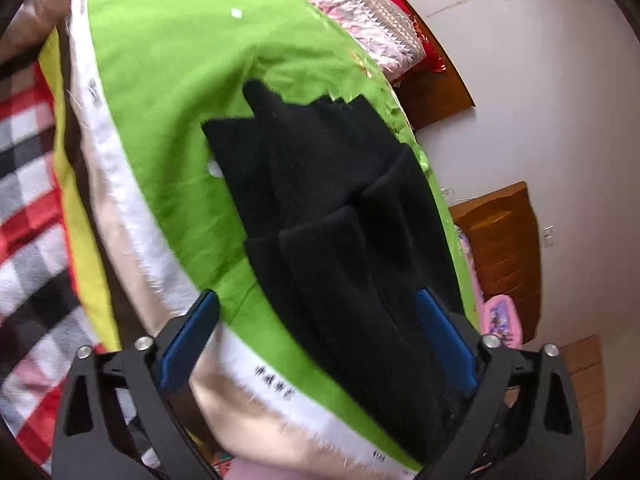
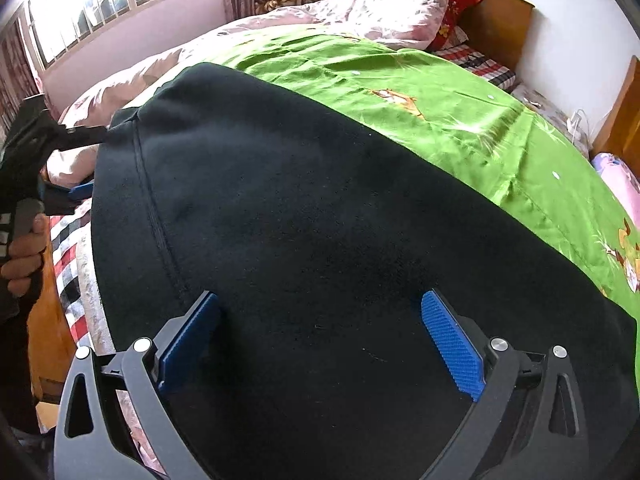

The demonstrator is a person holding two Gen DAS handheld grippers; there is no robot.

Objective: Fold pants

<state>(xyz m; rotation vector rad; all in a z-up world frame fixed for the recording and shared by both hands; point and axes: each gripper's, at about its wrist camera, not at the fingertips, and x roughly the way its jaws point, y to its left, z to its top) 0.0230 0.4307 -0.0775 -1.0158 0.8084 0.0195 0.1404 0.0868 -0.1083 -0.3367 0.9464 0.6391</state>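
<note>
A: Where are the soft black fleece pants (image 2: 304,216)?

B: Spread on the bright green printed sheet (image 2: 460,112) that covers the bed. In the right wrist view the dark cloth fills most of the picture, with a seam running down its left part. In the left wrist view the pants (image 1: 344,216) lie bunched in overlapping layers near the sheet's edge.

A: And the right gripper (image 2: 320,344)?

B: Its blue ribbed pads (image 2: 452,352) stand wide apart above the black cloth. They pinch nothing; whether the tips touch the fabric I cannot tell.

A: The left gripper (image 1: 316,344)?

B: Also spread wide, with the pants' near end lying between its pads (image 1: 188,344). The right-hand pad sits close against the cloth, but the two do not press it from both sides. From the right wrist view, the same left gripper (image 2: 86,162) reaches to the pants' left edge, held by a hand (image 2: 24,256).

A: Around the bed?

B: A pale pink quilt (image 2: 380,8), a red checked blanket (image 1: 28,216), a wooden headboard (image 2: 500,28).
</note>
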